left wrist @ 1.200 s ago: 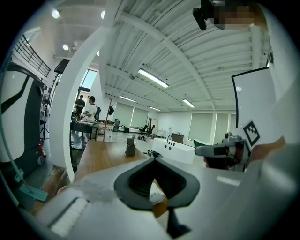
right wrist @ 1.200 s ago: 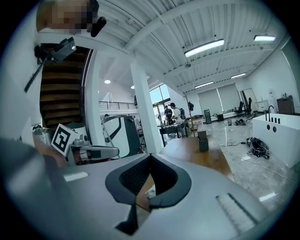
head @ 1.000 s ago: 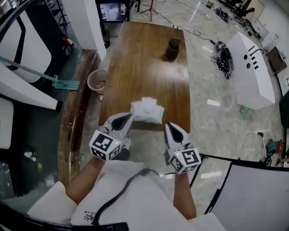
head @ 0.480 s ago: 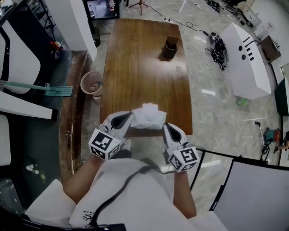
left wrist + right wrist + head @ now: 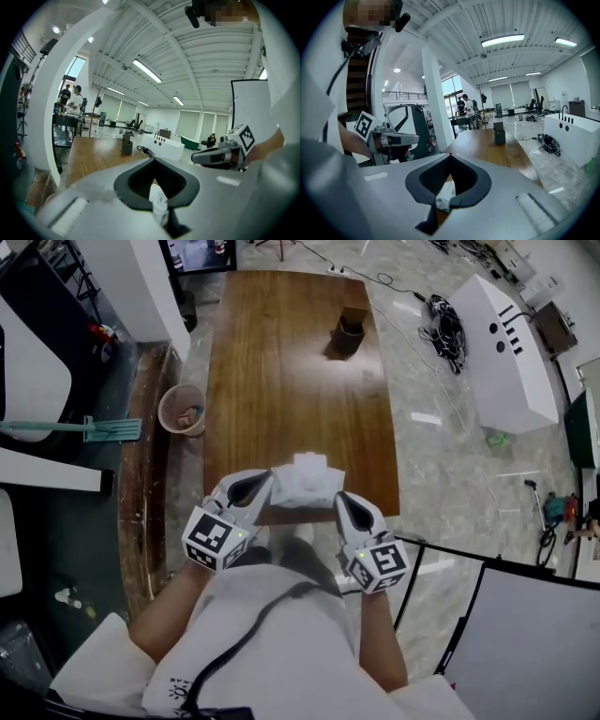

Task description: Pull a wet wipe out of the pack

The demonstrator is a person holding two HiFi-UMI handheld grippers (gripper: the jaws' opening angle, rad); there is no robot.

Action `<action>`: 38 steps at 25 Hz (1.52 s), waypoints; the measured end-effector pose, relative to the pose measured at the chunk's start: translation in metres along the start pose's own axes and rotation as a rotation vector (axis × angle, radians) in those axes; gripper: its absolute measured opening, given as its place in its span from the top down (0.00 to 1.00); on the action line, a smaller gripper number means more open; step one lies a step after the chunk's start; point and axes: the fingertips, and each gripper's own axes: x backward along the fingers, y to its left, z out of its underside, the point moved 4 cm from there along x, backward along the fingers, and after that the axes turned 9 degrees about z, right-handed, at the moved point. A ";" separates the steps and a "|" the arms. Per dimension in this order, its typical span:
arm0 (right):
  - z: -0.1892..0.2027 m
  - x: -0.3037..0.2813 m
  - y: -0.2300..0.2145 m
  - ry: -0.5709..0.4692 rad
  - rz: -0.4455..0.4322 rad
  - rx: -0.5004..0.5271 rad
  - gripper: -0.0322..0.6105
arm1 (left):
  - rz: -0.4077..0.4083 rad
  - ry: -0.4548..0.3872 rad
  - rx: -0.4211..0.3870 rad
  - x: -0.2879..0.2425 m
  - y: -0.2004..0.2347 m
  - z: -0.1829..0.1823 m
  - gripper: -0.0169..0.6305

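Note:
The white wet wipe pack [image 5: 306, 484] lies at the near edge of the wooden table [image 5: 291, 381], with a wipe bunched up on top. My left gripper [image 5: 269, 476] is at the pack's left side with its jaws shut and nothing between them. My right gripper [image 5: 339, 496] is at the pack's right front corner, also shut and empty. In the left gripper view the pack [image 5: 159, 202] shows through the hollow under the closed left gripper [image 5: 153, 160]. In the right gripper view the pack [image 5: 444, 195] shows the same way below the right gripper [image 5: 450, 156].
A dark cup-like holder [image 5: 349, 335] stands far back on the table. On the floor at the left are a small bin [image 5: 182, 409] and a mop [image 5: 86, 428]. A white cabinet [image 5: 511, 348] and tangled cables [image 5: 446, 319] are at the right.
Both grippers have come forward and a little down, closing in on the two sides of the pack. Their jaws have stayed shut. The pack has not moved on the table.

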 end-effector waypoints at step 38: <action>0.084 -0.088 -0.023 0.311 -0.502 0.320 0.83 | -0.369 0.033 0.204 -0.045 -0.011 0.071 0.97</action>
